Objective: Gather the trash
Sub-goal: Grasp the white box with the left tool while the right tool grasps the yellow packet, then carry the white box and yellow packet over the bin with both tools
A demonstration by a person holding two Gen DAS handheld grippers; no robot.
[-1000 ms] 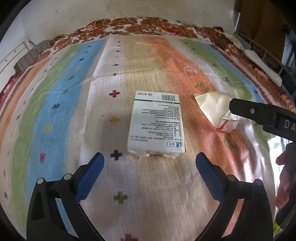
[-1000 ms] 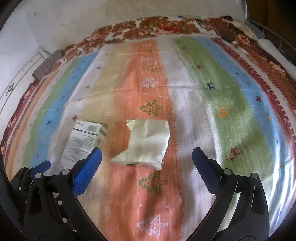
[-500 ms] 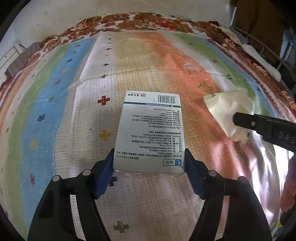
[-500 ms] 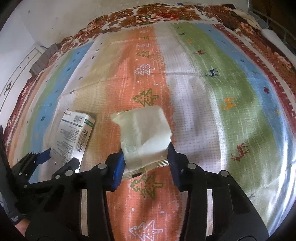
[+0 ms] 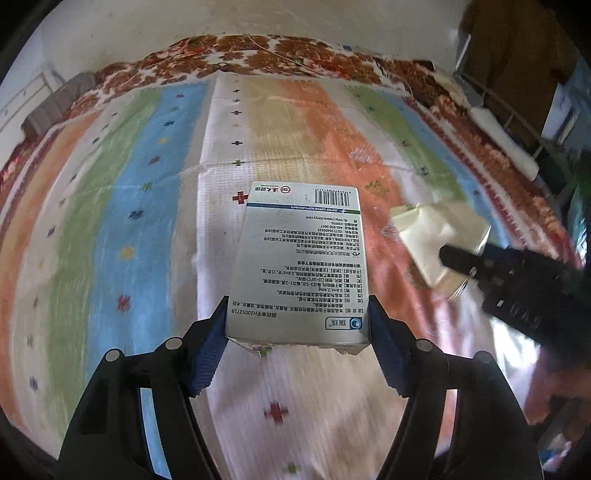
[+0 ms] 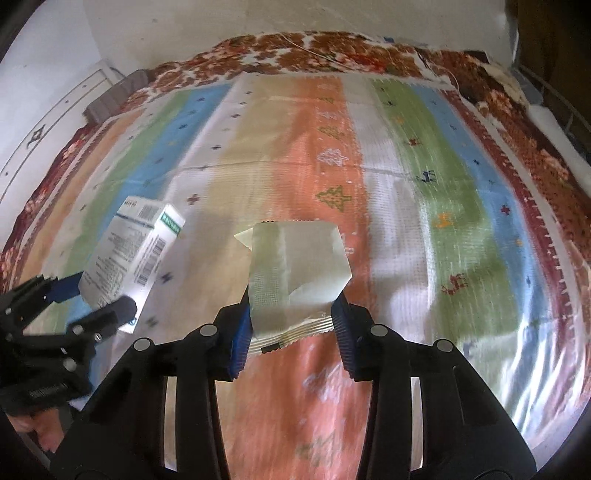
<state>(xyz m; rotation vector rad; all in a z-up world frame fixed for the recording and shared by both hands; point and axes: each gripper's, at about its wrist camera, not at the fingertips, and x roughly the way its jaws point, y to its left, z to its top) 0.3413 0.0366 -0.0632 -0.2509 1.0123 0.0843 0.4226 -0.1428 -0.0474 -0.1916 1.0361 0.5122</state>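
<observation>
A white medicine box with black print and a barcode is clamped between the blue pads of my left gripper, held up off the striped cloth. My right gripper is shut on a pale cream wrapper with a crimped silvery edge, also raised above the cloth. In the right wrist view the medicine box and the left gripper show at the left. In the left wrist view the cream wrapper and the right gripper's black finger show at the right.
The striped cloth lies over a red floral blanket. A white wall stands behind. A metal rack and dark furniture are at the far right. A hand shows at the lower left.
Both grippers closed from wide open, the left onto the box and the right onto the wrapper. Since then both have risen, lifting their items off the cloth.
</observation>
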